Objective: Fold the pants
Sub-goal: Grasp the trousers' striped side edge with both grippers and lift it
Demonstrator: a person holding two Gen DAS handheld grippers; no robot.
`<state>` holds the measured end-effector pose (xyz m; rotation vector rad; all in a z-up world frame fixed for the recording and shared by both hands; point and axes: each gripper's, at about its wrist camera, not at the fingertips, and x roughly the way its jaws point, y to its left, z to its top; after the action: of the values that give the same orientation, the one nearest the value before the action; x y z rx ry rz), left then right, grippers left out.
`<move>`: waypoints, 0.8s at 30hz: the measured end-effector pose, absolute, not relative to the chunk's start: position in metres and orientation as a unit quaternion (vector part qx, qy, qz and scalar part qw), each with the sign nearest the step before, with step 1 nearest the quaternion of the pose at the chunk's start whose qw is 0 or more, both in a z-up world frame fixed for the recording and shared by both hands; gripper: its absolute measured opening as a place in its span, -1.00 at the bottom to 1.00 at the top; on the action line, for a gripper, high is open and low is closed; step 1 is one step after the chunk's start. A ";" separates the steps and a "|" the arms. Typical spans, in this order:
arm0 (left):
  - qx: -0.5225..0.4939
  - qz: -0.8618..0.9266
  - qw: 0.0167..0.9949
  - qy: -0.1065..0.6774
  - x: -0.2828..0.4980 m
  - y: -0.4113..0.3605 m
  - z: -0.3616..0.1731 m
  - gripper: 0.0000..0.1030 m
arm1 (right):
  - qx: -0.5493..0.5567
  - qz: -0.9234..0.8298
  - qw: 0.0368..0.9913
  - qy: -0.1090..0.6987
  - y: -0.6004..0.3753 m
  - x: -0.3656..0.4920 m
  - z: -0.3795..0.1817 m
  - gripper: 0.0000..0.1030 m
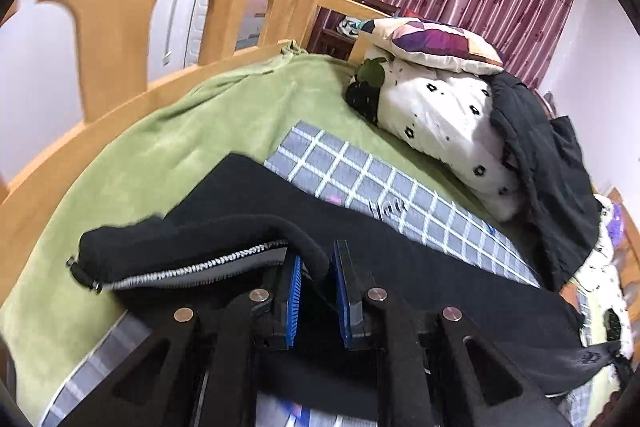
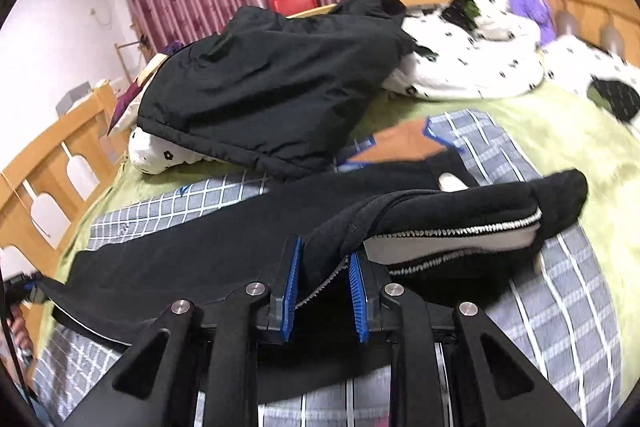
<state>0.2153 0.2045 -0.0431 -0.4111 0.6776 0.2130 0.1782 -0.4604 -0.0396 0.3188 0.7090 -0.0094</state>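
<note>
**foldnoob:** Blue pads closest to the lens on both sides, and both are clamped on cloth. Left gripper (image 1: 316,287) is pinching a rolled black edge of the pants (image 1: 400,247), a thick hem or waistband bit that loops up between its jaws. Right gripper (image 2: 324,291) is pinching the same sort of edge, with a silver zipper (image 2: 460,227) running off to its right. So where would you put this, progress-wise?

**laundry_dan:** Early, I'd say. Both pinches look solid, and the gripped end is lifted off the bed while everything ahead of the grippers lies flat on the grey checked sheet (image 1: 360,171), stretched long across it. No crease is made yet as far as I can see, no layer stacked on another. It reads to me like the start of the first fold: grab one end, carry it over the other.

**foldnoob:** So what's left?

**laundry_dan:** Pretty much all of it. Bring the raised end forward over the flat part, line the edges up, let go, smooth, then probably fold again. Watch the black jacket (image 2: 272,87) piled on the spotted quilt (image 1: 440,115) beyond the grippers, it's near the far side of the pants. Green blanket (image 1: 160,147) off to the left gripper's left gives spare room.
</note>
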 end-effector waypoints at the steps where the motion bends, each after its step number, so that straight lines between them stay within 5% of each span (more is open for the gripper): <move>1: -0.196 0.108 0.918 0.329 0.224 0.202 -0.045 -0.71 | 0.146 -0.005 0.927 0.346 -0.458 0.189 -0.040 -0.56; 17: -0.140 0.158 0.900 0.381 0.344 0.184 -0.113 -0.66 | 0.093 -0.063 0.911 0.398 -0.449 0.339 -0.125 -0.44; 20: -0.131 0.154 0.894 0.400 0.340 0.185 -0.108 -0.09 | 0.126 -0.060 0.900 0.413 -0.455 0.343 -0.122 -0.29; 21: -0.124 0.156 0.896 0.398 0.333 0.184 -0.103 0.27 | 0.125 -0.053 0.899 0.416 -0.455 0.340 -0.118 -0.21; 23: -0.119 0.149 0.905 0.381 0.310 0.182 -0.094 0.37 | 0.106 -0.043 0.902 0.417 -0.449 0.324 -0.105 0.24; 24: -0.118 0.142 0.906 0.381 0.294 0.180 -0.091 0.38 | 0.094 -0.043 0.902 0.419 -0.445 0.315 -0.101 0.31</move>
<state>0.2942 0.1800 -0.0905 -0.2433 0.7866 0.2934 0.3151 -0.4450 -0.1005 0.1944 0.8665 -0.0881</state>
